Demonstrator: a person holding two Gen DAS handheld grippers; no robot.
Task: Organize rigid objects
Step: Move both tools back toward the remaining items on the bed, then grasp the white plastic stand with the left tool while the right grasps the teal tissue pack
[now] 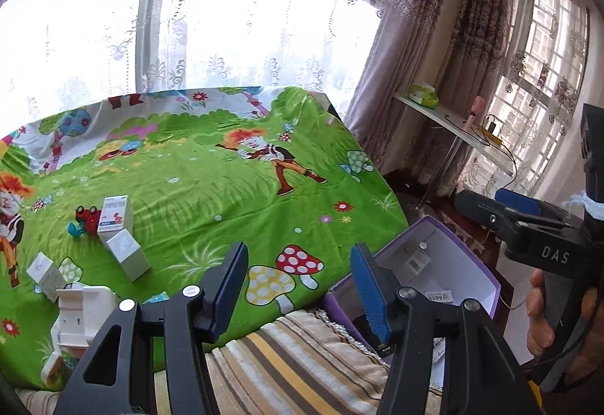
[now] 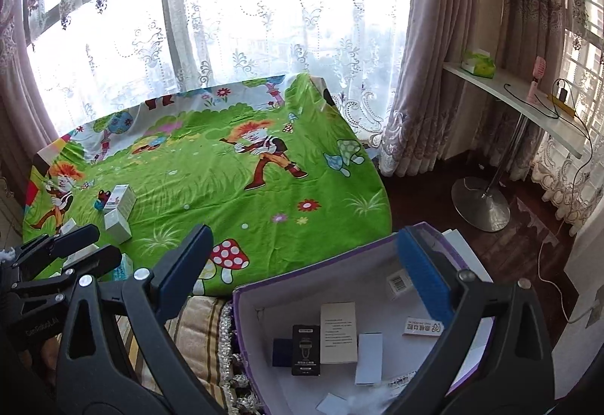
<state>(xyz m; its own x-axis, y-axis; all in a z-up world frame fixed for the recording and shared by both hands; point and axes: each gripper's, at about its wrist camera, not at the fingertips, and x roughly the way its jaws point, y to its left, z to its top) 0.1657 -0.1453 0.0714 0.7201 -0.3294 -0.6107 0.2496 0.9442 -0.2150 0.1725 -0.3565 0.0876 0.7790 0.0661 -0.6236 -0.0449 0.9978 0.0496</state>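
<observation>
A purple box [image 2: 241, 305] with a white inside stands at the table's near right edge and holds several small cartons, among them a black one [image 2: 305, 349] and a white one [image 2: 338, 332]. It also shows in the left wrist view [image 1: 487, 275]. My right gripper [image 2: 302, 264] is open and empty above the box. My left gripper [image 1: 300, 286] is open and empty over the table's front edge. On the left of the green cartoon cloth [image 1: 211, 188] lie white cartons [image 1: 115, 217], [image 1: 128, 254], [image 1: 47, 275], a red toy [image 1: 87, 217] and a white plastic piece [image 1: 85, 317].
A striped cloth [image 1: 294, 362] covers the near edge under the grippers. A white side shelf [image 2: 517, 102] on a metal stand [image 2: 481, 200] is at the right with a green pack, a pink fan and cables. Lace curtains hang behind the table.
</observation>
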